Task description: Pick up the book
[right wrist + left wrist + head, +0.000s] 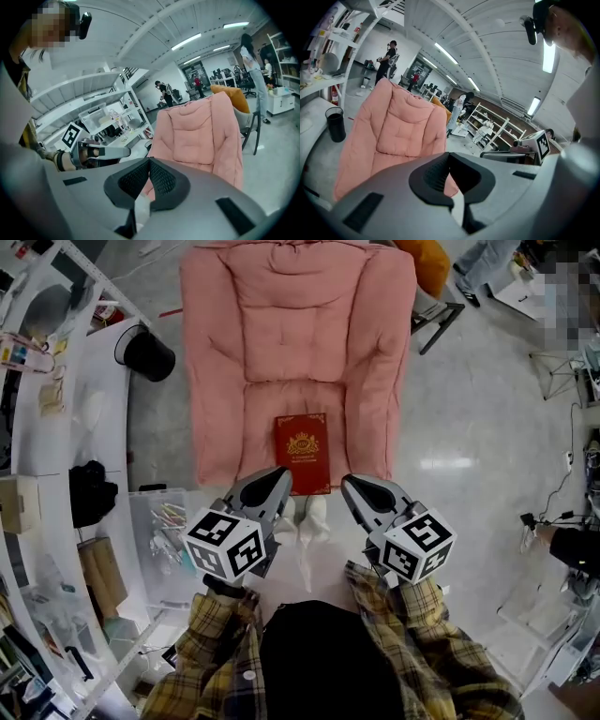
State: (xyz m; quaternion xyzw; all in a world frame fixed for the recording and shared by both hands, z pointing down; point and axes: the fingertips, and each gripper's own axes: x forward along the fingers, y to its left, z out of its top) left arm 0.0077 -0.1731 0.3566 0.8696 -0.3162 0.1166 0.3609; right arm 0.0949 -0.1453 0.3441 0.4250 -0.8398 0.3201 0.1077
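The left gripper (277,476) and right gripper (351,486) hung side by side, each with its jaws pressed together on nothing. Just ahead, between their tips, the red book (302,452) lay flat at the front of the pink armchair (300,324) seat. This looked like the approach. Next, one gripper's jaws would need to open and close on the book's near edge.

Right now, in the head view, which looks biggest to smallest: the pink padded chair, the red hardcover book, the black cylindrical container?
1. pink padded chair, by far.
2. red hardcover book, lying on the chair's seat.
3. black cylindrical container, which looks only slightly smaller than the book. It stands lower, on the floor, so that ranking is unsure.
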